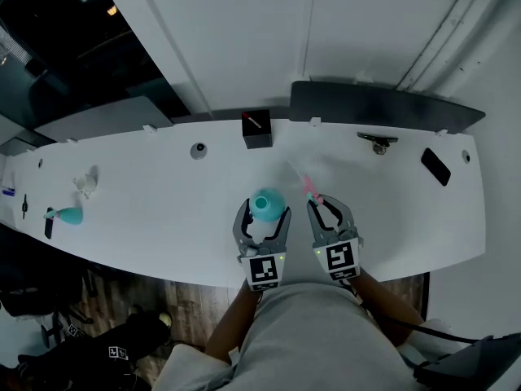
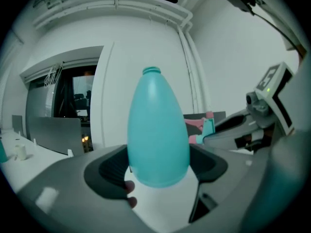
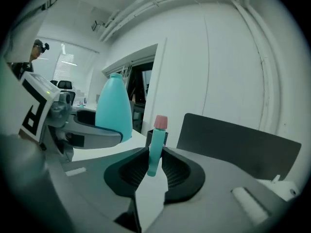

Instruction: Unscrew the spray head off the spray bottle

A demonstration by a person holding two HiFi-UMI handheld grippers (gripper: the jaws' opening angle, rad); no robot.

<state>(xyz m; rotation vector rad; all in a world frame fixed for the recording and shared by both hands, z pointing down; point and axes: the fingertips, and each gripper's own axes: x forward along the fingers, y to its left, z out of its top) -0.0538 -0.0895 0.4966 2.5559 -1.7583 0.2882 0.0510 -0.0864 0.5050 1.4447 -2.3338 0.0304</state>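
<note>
Fingers (image 2: 104, 171) of the left gripper (image 2: 158, 171) stand wide apart and are closed on the lower body of the teal egg-shaped plastic spray bottle (image 2: 158, 125), one pad on each side. The bottle is held upright. The threaded neck at its top is bare and open, with no spray head fitted.

Fingers (image 3: 181, 171) of the right gripper (image 3: 154, 168) stand nearly together and pinch the slim teal spray head with a pink tip (image 3: 156, 142). The spray head sits upright between the pads, pink end up. It is apart from the bottle and just beside it on the right.

In the head view, both grippers sit side by side over the near edge of the long white table (image 1: 163, 210). The bottle is in the left gripper and the spray head in the right. Whether the bottle base rests on the table cannot be determined.

Task status, as a judgement:
- Done: the unscrewing itself. The two parts are fully separated, and each is carried by its own gripper.
- Left: at most, setting both parts down on the table and releasing them. The task sentence does not require this.
- Caution: the neck is open, so the bottle should be kept upright. Its contents cannot be seen through the opaque wall.
</note>
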